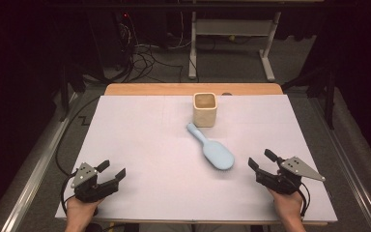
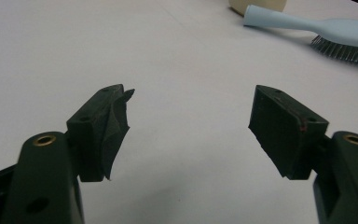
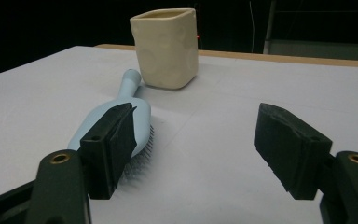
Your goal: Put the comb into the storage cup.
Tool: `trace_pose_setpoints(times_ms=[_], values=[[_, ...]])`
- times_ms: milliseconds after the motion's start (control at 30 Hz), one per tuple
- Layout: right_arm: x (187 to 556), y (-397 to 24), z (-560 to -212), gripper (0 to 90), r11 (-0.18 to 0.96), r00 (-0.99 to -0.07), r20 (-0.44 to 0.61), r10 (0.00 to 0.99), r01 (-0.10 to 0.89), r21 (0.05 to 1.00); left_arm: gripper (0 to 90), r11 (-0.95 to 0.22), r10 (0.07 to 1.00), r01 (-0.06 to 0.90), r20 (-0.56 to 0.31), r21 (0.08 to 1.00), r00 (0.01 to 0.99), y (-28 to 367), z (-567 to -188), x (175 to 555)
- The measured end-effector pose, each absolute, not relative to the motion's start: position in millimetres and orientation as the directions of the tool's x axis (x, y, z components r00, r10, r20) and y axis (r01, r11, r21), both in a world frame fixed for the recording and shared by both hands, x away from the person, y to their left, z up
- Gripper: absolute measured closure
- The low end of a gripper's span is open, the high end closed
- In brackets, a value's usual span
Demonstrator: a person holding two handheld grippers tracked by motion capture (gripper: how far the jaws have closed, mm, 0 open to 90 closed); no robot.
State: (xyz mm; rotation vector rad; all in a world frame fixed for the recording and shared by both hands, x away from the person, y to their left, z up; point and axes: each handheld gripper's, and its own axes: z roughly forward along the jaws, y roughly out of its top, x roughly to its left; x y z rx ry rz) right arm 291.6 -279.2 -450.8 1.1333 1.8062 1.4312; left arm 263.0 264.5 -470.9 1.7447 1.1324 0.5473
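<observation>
Lying bristles-down on the white table (image 1: 140, 145), the light blue hairbrush (image 1: 211, 147) has its handle tip just beside the cream cup (image 1: 205, 109). Nothing is grasped yet: the right gripper (image 1: 260, 160), jaws spread and empty, sits near the brush head, while the left gripper (image 1: 111, 171) rests released farther from the cup. Picking up appears wholly ahead.

light: worktop (image 1: 140, 145) evenly lit from above, surroundings dark | shadows: soft, faint | glare: none | focus: close tongs soft in both gripper views | corners: darkened
</observation>
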Motion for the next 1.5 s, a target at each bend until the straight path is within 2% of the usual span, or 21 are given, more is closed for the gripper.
trace_pose_setpoints(times_ms=[1133, 1500], values=[[332.4, -241.0, -441.1, 34.2, 0.046, -0.485, 0.119, 0.867, 0.315, 0.948, 28.9, -0.12, 0.875, 0.447, -0.118, 0.886, 0.469, 265.3, -471.3, 263.5], [344.2, -228.9, -437.6, 35.5, 0.064, -0.526, 0.137, 0.839, 0.346, 0.936, 28.9, -0.114, 0.875, 0.448, -0.124, 0.886, 0.468, 265.6, -471.1, 263.4]])
